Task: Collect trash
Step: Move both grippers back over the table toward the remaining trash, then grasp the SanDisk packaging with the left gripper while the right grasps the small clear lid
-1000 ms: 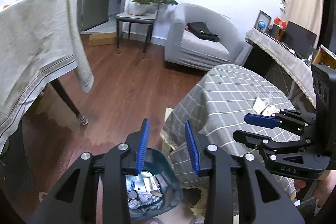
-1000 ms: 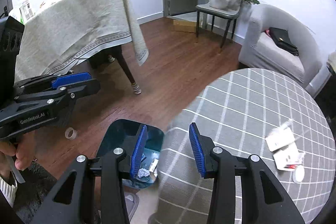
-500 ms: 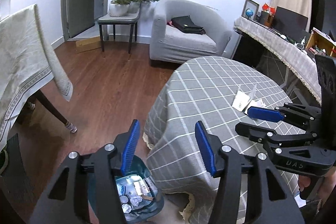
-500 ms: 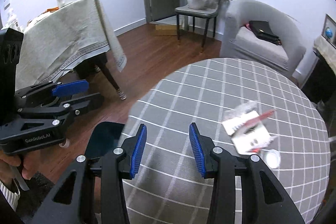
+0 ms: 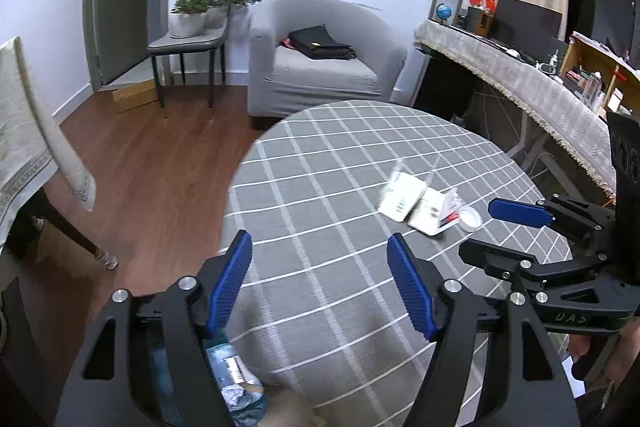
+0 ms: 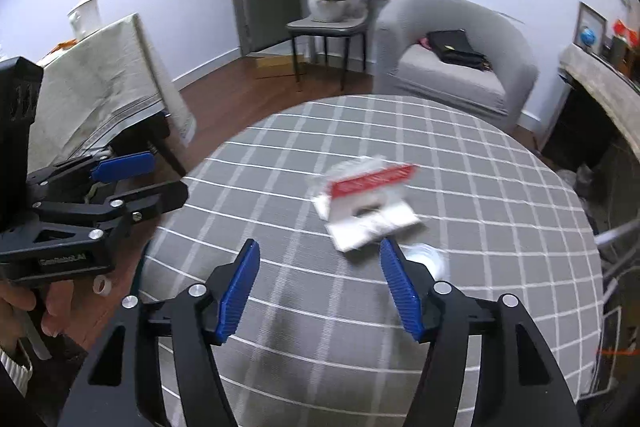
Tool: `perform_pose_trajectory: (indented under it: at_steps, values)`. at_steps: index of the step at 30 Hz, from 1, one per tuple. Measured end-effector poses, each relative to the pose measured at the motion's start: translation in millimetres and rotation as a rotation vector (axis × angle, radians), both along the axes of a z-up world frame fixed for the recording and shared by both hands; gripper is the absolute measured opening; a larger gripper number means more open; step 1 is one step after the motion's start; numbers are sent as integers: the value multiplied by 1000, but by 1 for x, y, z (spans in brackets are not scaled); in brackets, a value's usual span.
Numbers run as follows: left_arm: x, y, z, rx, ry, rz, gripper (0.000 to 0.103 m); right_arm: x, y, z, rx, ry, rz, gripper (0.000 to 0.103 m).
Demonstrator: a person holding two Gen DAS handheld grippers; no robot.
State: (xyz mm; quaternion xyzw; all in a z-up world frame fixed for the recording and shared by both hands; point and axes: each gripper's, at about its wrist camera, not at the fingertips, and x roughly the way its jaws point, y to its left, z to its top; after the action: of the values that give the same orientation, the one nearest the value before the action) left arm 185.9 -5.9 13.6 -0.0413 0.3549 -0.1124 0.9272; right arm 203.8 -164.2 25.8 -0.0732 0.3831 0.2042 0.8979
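Left to right, both wrist views.

Far left, low – teal trash bin (image 5: pixel 240 393), now cut down to a sliver at the bottom edge behind the left hand-held gripper (image 5: pixel 319 285); a sec ago filled the lower middle of that view, w/ crumpled bits and wrappers inside. Reads as both views swung off the bin and onto the worktop (image 5: pixel 320 187).

Left hand-held gripper – jaws just been opening, now spread wide, nothing betw. the blue pads; only checked cloth seen through the gap. Hangs above the near-left part of the worktop, well apart from the litter.

Centre-right – remaining trash on the grey checked cloth: white packets (image 6: pixel 372 219) w/ a red-banded wrapper (image 6: pixel 372 181) lying over them, plus a small round clear lid (image 6: pixel 424 255) just beside. All blurred in the right view; exact overlap hard to tell.

Right hand-held gripper (image 6: pixel 320 285) – jaws also just been opening, empty, parted. Right pad close in front of the packets and the lid, not touching as far as can be seen. A sec ago litter sat far off at the view's right edge – now almost dead ahead.

Meaning for task: prob. a drop-off run done, next pickup under way; right side better placed for the packets. Flat packets on cloth – likely need a low, edge-on pinch.
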Motion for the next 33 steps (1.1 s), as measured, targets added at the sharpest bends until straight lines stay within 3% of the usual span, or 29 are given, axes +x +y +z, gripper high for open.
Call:
perform_pose_trajectory:
  at_steps: [11,14,18,24,28,33]
  values:
    - [20,-49,-1,7,-22,-78,67,2,-48,-13,24,29,-89,69]
    - [31,-62,-4,0,-7,-102,59,4,-58,-15,35,37,-103,69]
    - [41,-79,-10,15,0,-129,55,7,-71,-19,55,50,-126,69]
    - [61,-97,-28,67,27,-140,54,13,-82,-28,72,69,-144,69]
    - [74,-101,-34,59,49,-137,53,15,-83,-31,78,78,-148,69]
    - [89,-98,-36,31,75,-134,38,17,-77,-33,82,91,-133,69]
